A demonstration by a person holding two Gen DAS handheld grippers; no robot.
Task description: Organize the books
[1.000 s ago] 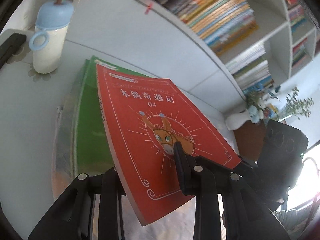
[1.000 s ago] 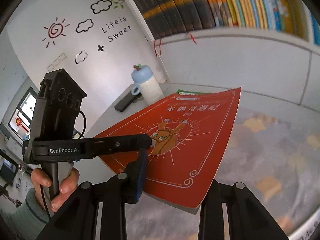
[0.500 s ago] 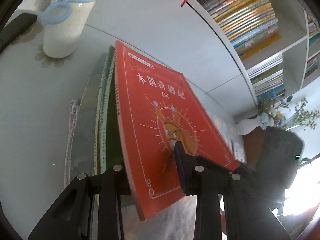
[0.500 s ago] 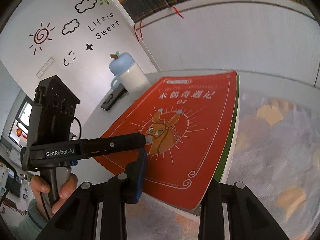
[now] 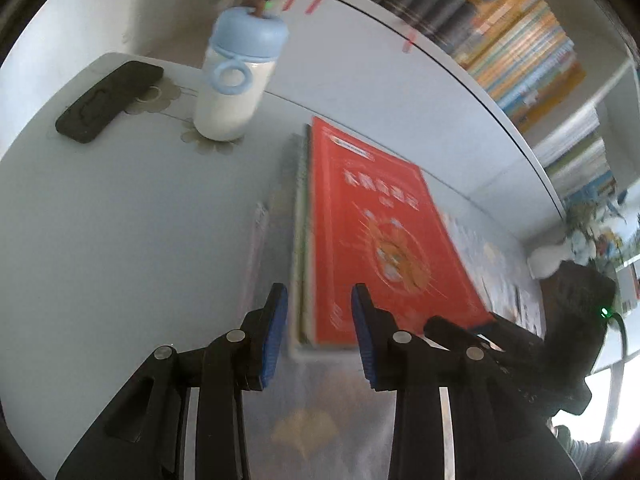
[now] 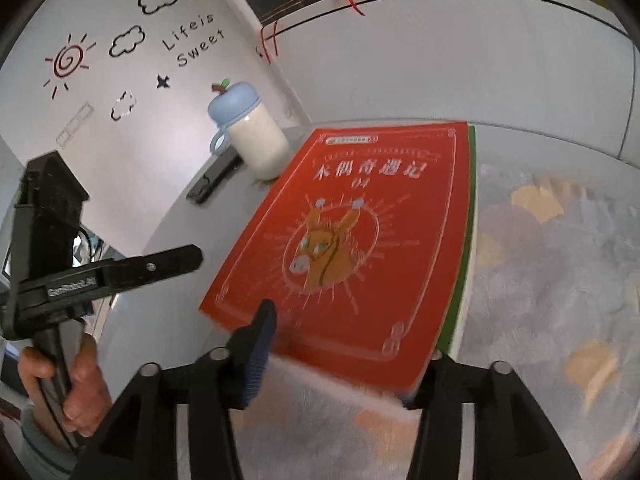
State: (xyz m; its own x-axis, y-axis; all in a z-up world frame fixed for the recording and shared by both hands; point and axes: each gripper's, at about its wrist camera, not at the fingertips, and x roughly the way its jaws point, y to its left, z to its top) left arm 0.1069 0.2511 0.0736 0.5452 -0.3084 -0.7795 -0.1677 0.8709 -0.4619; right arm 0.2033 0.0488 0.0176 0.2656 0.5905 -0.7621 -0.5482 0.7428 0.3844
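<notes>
A red book [image 5: 380,232] with a donkey on its cover lies flat on top of a green book [image 6: 466,264] on the table; it also shows in the right wrist view [image 6: 360,240]. My left gripper [image 5: 318,336] is open, its blue pads on either side of the stack's near corner, holding nothing. My right gripper [image 6: 340,344] is open at the red book's near edge, one finger [image 6: 260,340] at its left, the other under the right corner. The left gripper also shows in the right wrist view [image 6: 160,264], off the book.
A white bottle with a blue lid [image 5: 236,76] and a black case [image 5: 108,100] stand at the table's far left. A white bookshelf [image 5: 520,48] full of books runs behind. A patterned cloth [image 6: 560,260] covers the table right of the stack.
The red book has come down flat onto the green book. My left gripper has let go of it, opened and drawn back toward the stack's left corner.
</notes>
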